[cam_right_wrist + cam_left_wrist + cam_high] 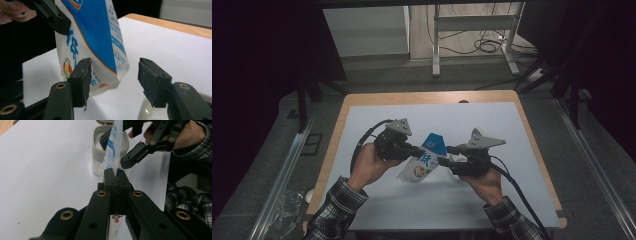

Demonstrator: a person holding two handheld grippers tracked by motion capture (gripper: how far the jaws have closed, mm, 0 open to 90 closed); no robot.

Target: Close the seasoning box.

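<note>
Blue-and-white printed plastic makes up the pouch, which hangs above the middle of the white-covered desk in the high view, held up between the two hand-held tools. The left gripper has its jaws closed tight on one edge of the pouch; in the left gripper view the two black jaws meet at frame centre with the thin film pinched between them and rising toward the top of the frame. The right gripper has its jaws apart: in the right gripper view the pouch's lower corner sits in the gap, close against the pad at the left, while the pad at the right stands clear of it. A white round container with its lid open stands on the desk just behind the pouch in the upper middle of the left gripper view. Plaid sleeves enter from the bottom of the high view.
</note>
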